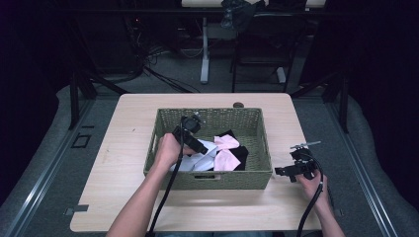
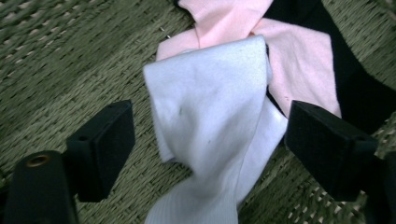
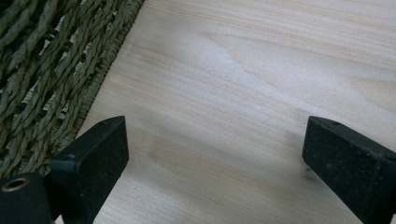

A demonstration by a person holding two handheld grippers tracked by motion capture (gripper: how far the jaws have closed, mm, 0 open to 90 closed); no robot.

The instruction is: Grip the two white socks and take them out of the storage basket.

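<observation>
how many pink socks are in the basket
2 pink pieces show. One pink sock lies toward the far side of the basket, by the black cloth; the other pink sock lies nearer, beside the white sock. More may be hidden underneath.

Overhead light brightens the table (image 1: 123, 197) while the surrounding room stays dark; both close views look soft.

Before you, a light wooden table (image 1: 128, 163) stands on grey carpet (image 1: 59, 128). Beyond its far edge you see white table legs (image 1: 204, 49), tangled cables (image 1: 153, 54) and a dark bundle (image 1: 239, 12) on another tabletop.
</observation>
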